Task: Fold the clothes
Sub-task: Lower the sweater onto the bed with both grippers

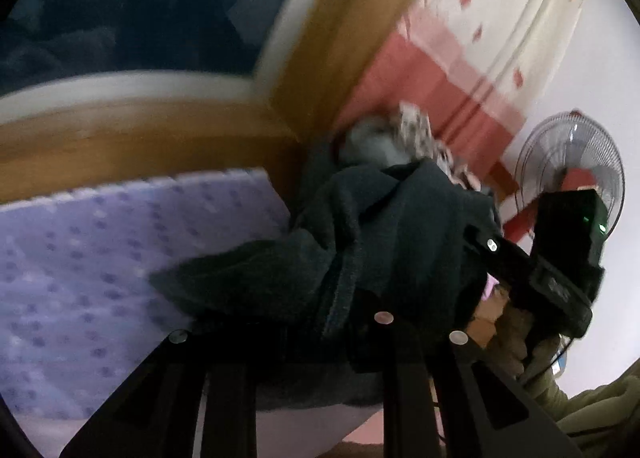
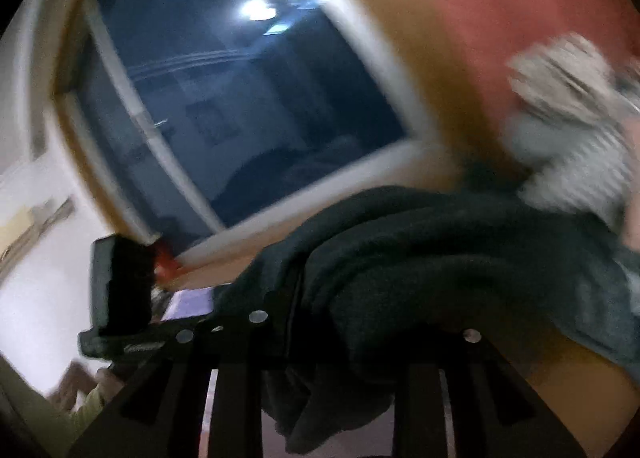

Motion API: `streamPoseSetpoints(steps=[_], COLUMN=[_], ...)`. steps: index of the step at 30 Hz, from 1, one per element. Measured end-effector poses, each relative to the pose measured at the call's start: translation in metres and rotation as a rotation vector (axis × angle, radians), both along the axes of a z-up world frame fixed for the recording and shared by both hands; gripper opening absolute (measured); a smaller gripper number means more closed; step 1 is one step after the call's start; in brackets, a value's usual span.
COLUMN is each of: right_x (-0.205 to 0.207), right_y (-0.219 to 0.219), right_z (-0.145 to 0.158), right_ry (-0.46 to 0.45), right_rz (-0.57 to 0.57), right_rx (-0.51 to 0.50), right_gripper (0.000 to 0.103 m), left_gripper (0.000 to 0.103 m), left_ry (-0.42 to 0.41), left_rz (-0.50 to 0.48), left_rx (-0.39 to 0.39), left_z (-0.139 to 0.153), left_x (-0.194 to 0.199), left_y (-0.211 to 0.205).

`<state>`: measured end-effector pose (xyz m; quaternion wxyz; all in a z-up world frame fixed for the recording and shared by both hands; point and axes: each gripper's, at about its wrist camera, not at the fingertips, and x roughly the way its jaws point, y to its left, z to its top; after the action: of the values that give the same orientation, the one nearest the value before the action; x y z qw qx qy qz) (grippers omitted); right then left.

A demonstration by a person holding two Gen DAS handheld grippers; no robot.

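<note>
A dark, bunched garment [image 1: 372, 226] is clamped in the left tool [image 1: 320, 328] and right tool [image 2: 362, 332] — tips buried, edges blurred.

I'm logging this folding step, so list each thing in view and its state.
Left gripper: shut on the dark garment.
Right gripper: shut on the dark garment.
Dark garment: bunched, lifted between both grippers.
Clothes pile: crumpled, unfolded.
Fan: upright; running or not, cannot tell.
</note>
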<state>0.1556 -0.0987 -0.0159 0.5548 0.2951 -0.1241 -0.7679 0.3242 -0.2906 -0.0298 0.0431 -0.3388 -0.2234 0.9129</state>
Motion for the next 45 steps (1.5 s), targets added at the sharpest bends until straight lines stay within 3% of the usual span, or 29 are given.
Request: streamPoseSetpoints(steps=[3,7,11,14,19,23,25,27,28,30,31,32,34,40,45], right_x=[0.051,0.109,0.167,0.197,0.227,0.233,0.224,0.228,0.23,0.232,0.233,0.232,0.23,0.194,0.174], right_y=[-0.042,-0.107,-0.184,-0.249,-0.305,-0.32,-0.313,-0.296,-0.288,-0.267,-0.254,-0.24,-0.226,-0.217,-0.217], right_z=[0.016,0.028,0.019,-0.02,-0.088,-0.103,-0.112,-0.1,-0.094,-0.081,-0.074,-0.064,-0.058,-0.082,-0.103], right_ry=[0.083,0.075,0.101,0.054,-0.024,-0.093,-0.117,-0.139,-0.149,-0.155,-0.15,-0.138,-0.115,-0.226,-0.03], right_rz=[0.113,0.254,0.337,0.339,0.252,0.199,0.195,0.178,0.169,0.137,0.113,0.056,-0.012,-0.108,-0.158], right_rx=[-0.04,-0.07,0.009,0.131,0.346,0.408,0.425,0.405,0.394,0.337,0.29,0.218,0.203,0.366,0.544], right_gripper=[0.023,0.023,0.023,0.025,0.029,0.047,0.05,0.054,0.056,0.076,0.08,0.081,0.083,0.083,0.082], left_gripper=[0.019,0.019,0.019,0.019,0.019,0.023,0.026,0.03,0.037,0.045,0.047,0.047,0.047,0.047,0.048], left_ry=[0.056,0.088,0.028,-0.079,-0.207,-0.201,-0.183,-0.158,-0.137,-0.098,-0.081,-0.065,-0.048,-0.102,-0.204], left_rz=[0.062,0.18,0.312,0.385,0.458,0.48,0.474,0.452,0.425,0.364,0.329,0.277,0.213,0.033,-0.042], left_rx=[-0.015,-0.051,-0.075,-0.062,0.065,0.03,0.008,-0.02,-0.031,-0.052,-0.061,-0.084,-0.129,-0.236,-0.321], left_z=[0.017,0.03,0.012,-0.02,-0.077,-0.081,-0.073,-0.061,-0.056,-0.047,-0.043,-0.038,-0.031,-0.03,-0.043], left_x=[0.041,0.107,0.161,0.188,0.229,0.255,0.267,0.273,0.272,0.266,0.262,0.252,0.234,0.16,0.1], left_y=[-0.036,-0.099,-0.164,-0.207,-0.251,-0.263,-0.262,-0.262,-0.258,-0.246,-0.239,-0.229,-0.217,-0.187,-0.175])
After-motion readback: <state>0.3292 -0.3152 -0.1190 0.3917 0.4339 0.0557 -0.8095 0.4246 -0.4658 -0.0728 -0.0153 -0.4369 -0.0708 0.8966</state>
